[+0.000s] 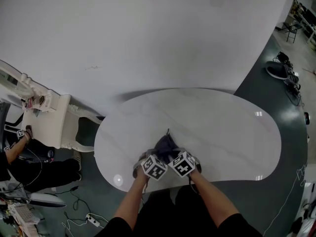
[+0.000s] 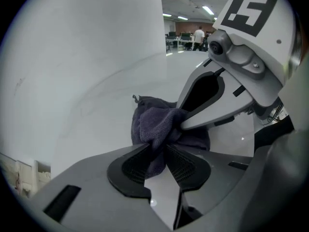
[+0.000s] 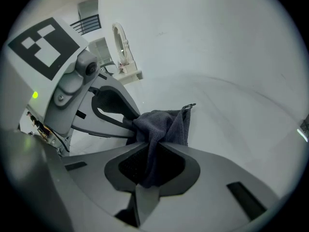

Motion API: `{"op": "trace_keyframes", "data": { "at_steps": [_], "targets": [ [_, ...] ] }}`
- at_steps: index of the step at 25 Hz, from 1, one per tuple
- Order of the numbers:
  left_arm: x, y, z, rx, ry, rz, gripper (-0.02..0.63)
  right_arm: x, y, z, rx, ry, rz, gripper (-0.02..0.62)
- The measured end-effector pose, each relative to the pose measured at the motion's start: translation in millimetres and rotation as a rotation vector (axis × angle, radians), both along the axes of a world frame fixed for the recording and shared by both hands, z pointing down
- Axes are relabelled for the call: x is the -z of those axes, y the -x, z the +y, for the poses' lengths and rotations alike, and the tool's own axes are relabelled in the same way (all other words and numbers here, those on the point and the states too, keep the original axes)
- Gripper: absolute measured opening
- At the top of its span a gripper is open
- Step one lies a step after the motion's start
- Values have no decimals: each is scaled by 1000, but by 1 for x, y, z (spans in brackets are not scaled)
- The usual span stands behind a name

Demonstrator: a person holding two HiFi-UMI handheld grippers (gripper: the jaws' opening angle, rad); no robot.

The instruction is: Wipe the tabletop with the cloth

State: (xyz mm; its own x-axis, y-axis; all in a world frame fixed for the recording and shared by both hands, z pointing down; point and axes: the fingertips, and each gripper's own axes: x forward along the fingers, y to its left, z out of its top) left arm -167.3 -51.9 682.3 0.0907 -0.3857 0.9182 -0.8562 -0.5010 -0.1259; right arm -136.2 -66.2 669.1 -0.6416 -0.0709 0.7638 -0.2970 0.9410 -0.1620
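Your head camera looks steeply down on the tabletop; both gripper cameras sit close, sharing the cloth.

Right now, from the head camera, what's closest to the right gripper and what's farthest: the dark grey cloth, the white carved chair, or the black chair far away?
1. Dark grey terry cloth: held in the right gripper, on the white oval table.
2. White carved chair: beside the table's left end.
3. Black chair: far across the floor, top right.
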Motion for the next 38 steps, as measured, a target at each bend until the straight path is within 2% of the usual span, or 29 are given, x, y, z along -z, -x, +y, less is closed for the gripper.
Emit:
{"op": "trace_keyframes", "data": {
  "at_steps": [4,8,11,15,19,23,27,33,38],
  "targets": [
    [-5,-14,-10,10,9,-52,92,0,-20,-5,11,56,-26,41],
    [-4,-29,-14,45,25,-27,74,0,-32,-8,53,50,-35,41],
    [-7,-36,-16,45,39,-31,69,-1,-38,-11,46,48,-45,41],
    [-9,-43,-18,-3,63,-49,66,-1,-45,-12,2,63,-40,41],
    [-12,-48,-20,-94,77,-89,64,-3,-50,-16,-44,81,-33,41],
    [-12,-58,-24,-146,79,-50,64,-5,-59,-22,-97,75,-38,41],
    [-9,-66,-32,-220,79,-51,63,-2,-67,-28,-130,67,-45,41],
    [-11,-89,-37,-280,92,-58,63,-6,-92,-30,-150,89,-45,41],
    [-9,-110,-49,-254,90,-46,63,-7,-114,-42,-148,104,-66,41]
  ]
}}
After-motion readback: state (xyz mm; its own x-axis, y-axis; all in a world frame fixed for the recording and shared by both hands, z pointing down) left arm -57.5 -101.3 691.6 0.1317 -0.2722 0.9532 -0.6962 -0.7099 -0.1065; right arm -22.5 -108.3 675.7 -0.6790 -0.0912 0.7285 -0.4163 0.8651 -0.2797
